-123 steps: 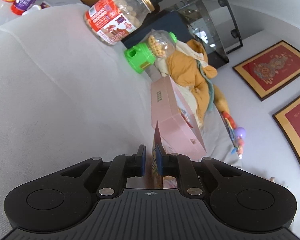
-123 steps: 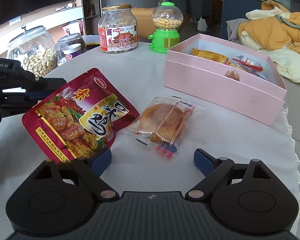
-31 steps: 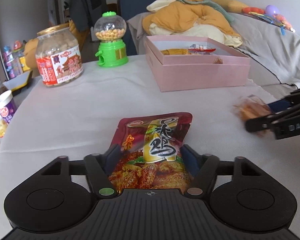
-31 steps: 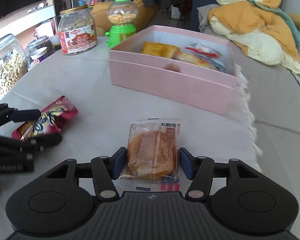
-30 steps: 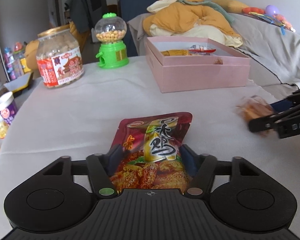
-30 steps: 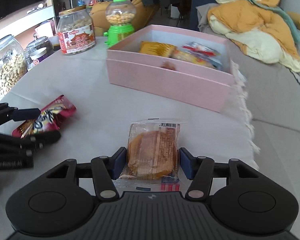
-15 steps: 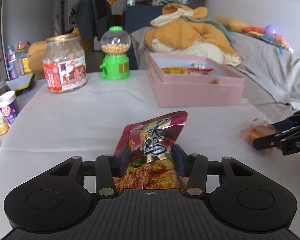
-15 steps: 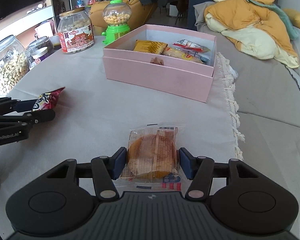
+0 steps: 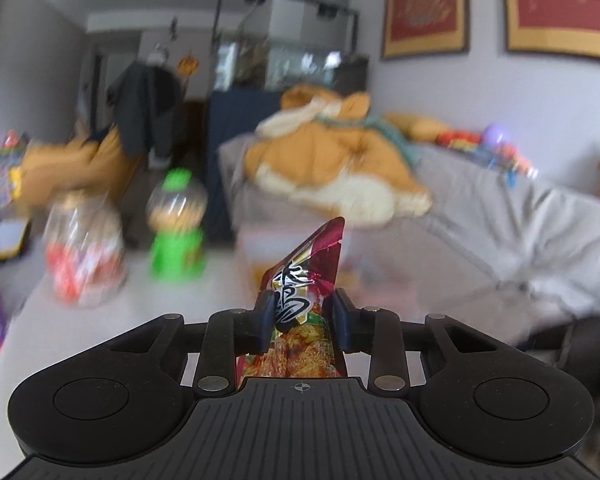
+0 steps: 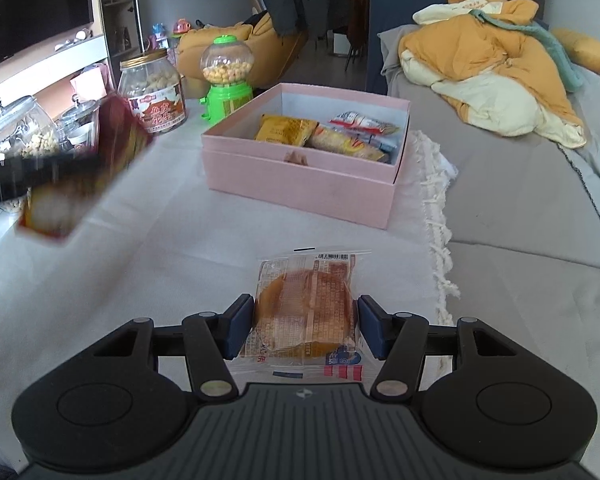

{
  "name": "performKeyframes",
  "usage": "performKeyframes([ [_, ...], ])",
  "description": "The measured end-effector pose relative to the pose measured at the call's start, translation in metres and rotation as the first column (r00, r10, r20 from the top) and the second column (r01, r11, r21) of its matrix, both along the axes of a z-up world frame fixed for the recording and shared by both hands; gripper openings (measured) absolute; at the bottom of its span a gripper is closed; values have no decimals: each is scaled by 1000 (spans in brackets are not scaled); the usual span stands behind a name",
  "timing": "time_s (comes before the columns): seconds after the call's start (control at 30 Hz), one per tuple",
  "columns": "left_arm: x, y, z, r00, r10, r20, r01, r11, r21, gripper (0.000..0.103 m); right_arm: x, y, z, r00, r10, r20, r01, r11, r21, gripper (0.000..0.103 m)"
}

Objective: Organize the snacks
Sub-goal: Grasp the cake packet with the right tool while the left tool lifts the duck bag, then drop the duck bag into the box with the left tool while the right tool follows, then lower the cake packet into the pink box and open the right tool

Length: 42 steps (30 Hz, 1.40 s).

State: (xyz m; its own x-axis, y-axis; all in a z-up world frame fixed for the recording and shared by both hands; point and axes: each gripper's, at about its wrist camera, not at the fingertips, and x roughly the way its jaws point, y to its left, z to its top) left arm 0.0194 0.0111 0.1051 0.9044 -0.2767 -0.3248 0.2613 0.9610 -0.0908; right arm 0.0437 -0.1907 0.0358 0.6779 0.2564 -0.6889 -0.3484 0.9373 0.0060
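The left tool (image 9: pixel 300 316) pinches the red pouch (image 9: pixel 305 292) aloft, while the right tool (image 10: pixel 303 330) clamps the cake (image 10: pixel 306 312) above the tabletop (image 10: pixel 172 256), short of the box (image 10: pixel 300 184). The pouch is gripped across its slack, crumpled body, so it could slip free or snag the box rim.

Left gripper (image 9: pixel 300 322) raised clear of table (image 10: pixel 180 264), fingers pinched narrow on red snack pouch (image 9: pixel 304 292), right gripper (image 10: pixel 305 330) low and level, fingers pressed to both sides of wrapped pastry (image 10: pixel 306 308)
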Motion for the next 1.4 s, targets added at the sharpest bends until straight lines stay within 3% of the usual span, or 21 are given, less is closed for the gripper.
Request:
performKeyframes([
  [0.1, 42, -10, 36, 996, -14, 87, 18, 999, -49, 38, 7, -2, 2, 1000, -7, -8, 7, 1000, 16, 57],
  [0.17, 81, -13, 43, 993, -46, 104, 57, 992, -109, 44, 9, -4, 2, 1000, -6, -8, 6, 1000, 28, 57],
  [0.23, 125, -14, 27, 998, -61, -8, 59, 980, -193, 42, 11, -5, 0, 1000, -13, -2, 13, 999, 31, 57],
  [0.27, 147, -18, 13, 994, -52, -96, 32, 980, -198, 41, 13, -7, -2, 1000, -23, -4, 23, 999, 29, 57],
  [0.33, 167, -27, -16, 993, -20, -113, 3, 989, -145, 40, 17, -11, -6, 999, -48, -17, 49, 999, 24, 57],
  [0.4, 169, -30, -31, 999, -10, -51, 5, 995, -99, 41, 20, -14, -8, 997, -75, -25, 76, 997, 15, 57],
  [0.5, 162, -10, -35, 1000, -1, -22, -2, 988, -152, 41, 22, -16, 1, 994, -109, 0, 109, 994, 13, 57],
  [0.7, 128, 39, -41, 986, 20, -165, -48, 985, -165, 41, 67, 8, 77, 975, -119, 186, 110, 992, 58, 48],
  [0.77, 108, 47, -47, 981, 22, -192, -52, 987, -151, 41, 99, 22, 99, 975, -78, 207, 62, 995, 84, 61],
  [0.8, 100, 50, -50, 981, 29, -194, -57, 988, -143, 41, 116, 28, 106, 979, -73, 193, 56, 994, 93, 80],
  [0.87, 83, 55, -55, 978, 56, -200, -79, 991, -105, 41, 136, 35, 110, 978, -105, 180, 85, 990, 116, 85],
  [1.0, 56, 57, -64, 962, 126, -242, -142, 989, -48, 41, 128, 32, 91, 986, -119, 117, 111, 991, 73, 85],
  [1.17, 33, 41, -77, 931, 168, -325, -186, 982, -24, 41, 96, 26, 23, 988, -152, -17, 151, 988, -30, 85],
  [1.3, 9, 20, -79, 930, 160, -331, -166, 986, 11, 41, 104, 22, -22, 964, -216, -152, 212, 976, -43, 85],
  [1.4, -4, 8, -79, 933, 176, -314, -163, 984, 66, 41, 106, 23, -36, 958, -236, -166, 228, 972, -63, 75],
])
